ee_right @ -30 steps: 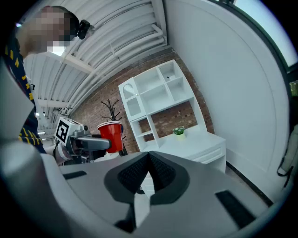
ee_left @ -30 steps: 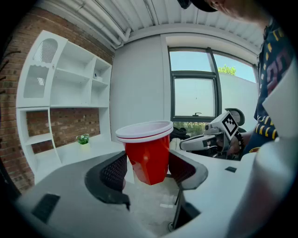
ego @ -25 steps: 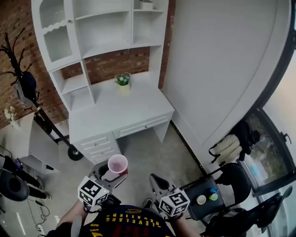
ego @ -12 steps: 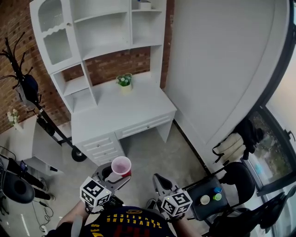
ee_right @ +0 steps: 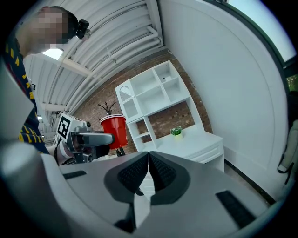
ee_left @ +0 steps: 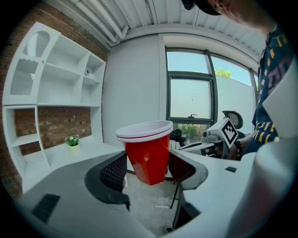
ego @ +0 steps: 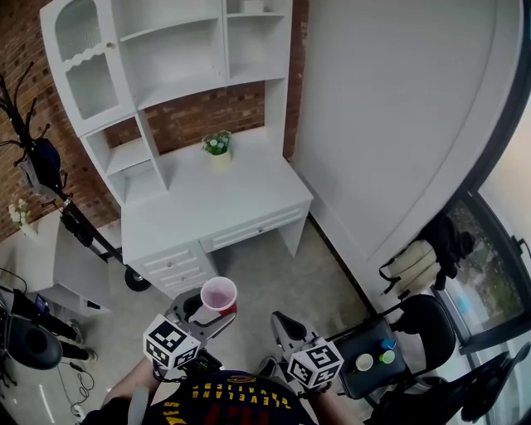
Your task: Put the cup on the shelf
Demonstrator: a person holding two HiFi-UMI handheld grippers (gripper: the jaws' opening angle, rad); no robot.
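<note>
Far in the scene, against a brick wall, a white desk [ego: 224, 199] standing on the grey floor [ego: 282, 274], with drawers at its left side. On the desk top, toward the far edge and near the middle, one small potted plant [ego: 218, 144]. Rising from the desk's far and left edges, a white shelf unit [ego: 191, 87] of open compartments. High in the right compartment, a small pale object [ego: 251, 7], too small to tell. At the left, a low white cabinet [ego: 50, 257] with a sprig of flowers [ego: 17, 212] at its far corner. Near right on the floor, a dark seat-like surface [ego: 353, 382] bearing three small round things close together: one pale [ego: 362, 362], one green [ego: 387, 355], one blue [ego: 382, 343].
</note>
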